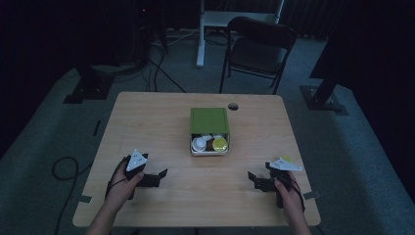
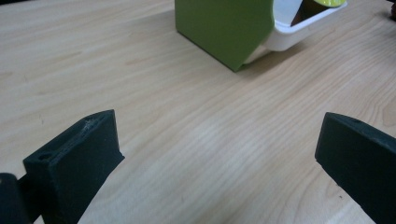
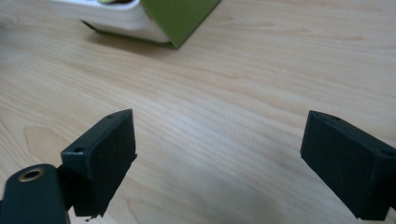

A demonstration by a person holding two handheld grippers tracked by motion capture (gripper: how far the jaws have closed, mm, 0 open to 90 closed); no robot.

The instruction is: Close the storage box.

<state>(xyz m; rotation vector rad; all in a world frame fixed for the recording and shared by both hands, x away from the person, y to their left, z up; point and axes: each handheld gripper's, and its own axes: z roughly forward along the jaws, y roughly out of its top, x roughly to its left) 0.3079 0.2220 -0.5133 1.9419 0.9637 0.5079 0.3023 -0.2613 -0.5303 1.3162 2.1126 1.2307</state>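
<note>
Holding both grippers low, left gripper (image 1: 159, 177) and right gripper (image 1: 254, 180), fingers apart, empty. Box (image 1: 209, 121) mid-surface, well apart. Risk: your clumsy approach shoves it, spilling its cups (image 1: 219, 143).

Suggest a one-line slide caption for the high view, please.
Both open grippers, left gripper and right gripper, rest apart on the wooden table, flanking a half-open green-lidded box.

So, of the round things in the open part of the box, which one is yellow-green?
The lid-like disc at the right of the white tray, nearest the right gripper. Its neighbour at the left is a white cup.
</note>
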